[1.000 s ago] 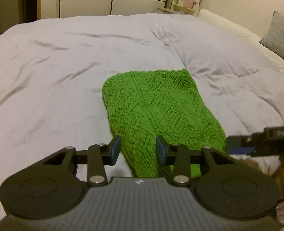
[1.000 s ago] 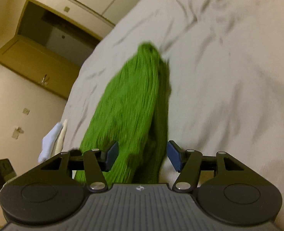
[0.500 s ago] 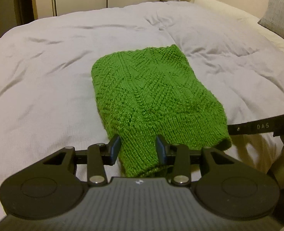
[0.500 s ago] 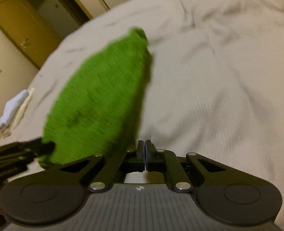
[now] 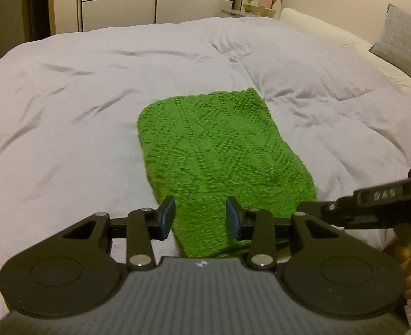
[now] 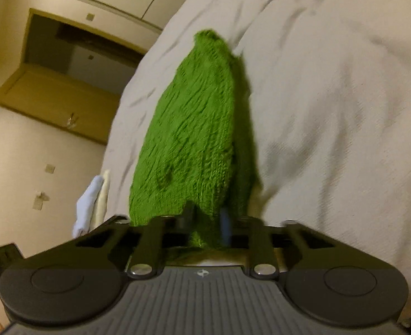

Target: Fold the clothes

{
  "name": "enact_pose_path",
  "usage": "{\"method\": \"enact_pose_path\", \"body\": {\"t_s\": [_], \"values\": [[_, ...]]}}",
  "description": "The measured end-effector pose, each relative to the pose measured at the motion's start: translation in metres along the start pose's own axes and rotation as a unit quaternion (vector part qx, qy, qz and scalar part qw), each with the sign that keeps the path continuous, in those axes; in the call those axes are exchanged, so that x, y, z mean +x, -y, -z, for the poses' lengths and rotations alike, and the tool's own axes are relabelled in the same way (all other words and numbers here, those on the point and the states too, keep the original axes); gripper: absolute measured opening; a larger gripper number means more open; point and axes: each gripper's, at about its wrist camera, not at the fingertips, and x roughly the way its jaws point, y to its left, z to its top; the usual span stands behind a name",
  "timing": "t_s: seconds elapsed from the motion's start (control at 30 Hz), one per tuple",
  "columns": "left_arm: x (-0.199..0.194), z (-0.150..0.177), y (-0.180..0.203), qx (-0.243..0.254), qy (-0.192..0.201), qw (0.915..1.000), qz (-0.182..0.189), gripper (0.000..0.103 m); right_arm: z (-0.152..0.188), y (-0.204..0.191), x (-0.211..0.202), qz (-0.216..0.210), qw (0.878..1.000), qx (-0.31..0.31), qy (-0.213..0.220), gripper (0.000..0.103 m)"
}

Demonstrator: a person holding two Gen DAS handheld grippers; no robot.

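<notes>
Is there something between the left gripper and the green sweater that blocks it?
Nothing visible does. The left gripper is open with the near end of the green sweater already between its fingers, on the bed.

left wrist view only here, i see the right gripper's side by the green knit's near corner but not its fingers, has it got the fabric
observer: The right gripper has a fold of the green knit between its fingers. Blur hides whether it is clamped.
operator: anything else near it that i can't see
observer: Yes, a white cloth sits at the edge of the bed, on the far side of the knit's near end.
</notes>
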Motion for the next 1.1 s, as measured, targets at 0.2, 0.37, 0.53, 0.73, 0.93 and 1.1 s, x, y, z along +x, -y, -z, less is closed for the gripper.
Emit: {"method": "enact_pose_path", "body": {"t_s": [0.2, 0.37, 0.53, 0.73, 0.93, 1.1], "values": [[-0.010, 0.001, 0.007, 0.019, 0.016, 0.9996, 0.016, 0.033, -0.005, -0.006, -0.012, 0.060, 0.996, -0.067, 0.004, 0.006], [-0.004, -0.003, 0.008, 0.031, 0.013, 0.9994, 0.011, 0.018, 0.002, -0.001, -0.002, 0.113, 0.989, -0.095, -0.010, 0.006], [0.006, -0.010, 0.006, 0.051, 0.011, 0.9986, 0.003, 0.014, 0.000, -0.031, -0.012, 0.168, 0.973, -0.161, -0.006, 0.027], [0.018, -0.008, 0.000, 0.050, 0.011, 0.9986, 0.008, 0.013, -0.011, -0.070, -0.033, 0.163, 0.961, -0.215, 0.067, 0.033], [0.031, 0.006, -0.008, 0.042, 0.009, 0.9990, 0.014, 0.014, 0.002, -0.081, 0.006, 0.136, 0.950, -0.273, 0.067, 0.035], [0.050, 0.027, -0.005, 0.051, 0.009, 0.9987, 0.000, 0.015, 0.010, -0.061, 0.032, 0.173, 0.937, -0.299, 0.048, 0.035]]}}
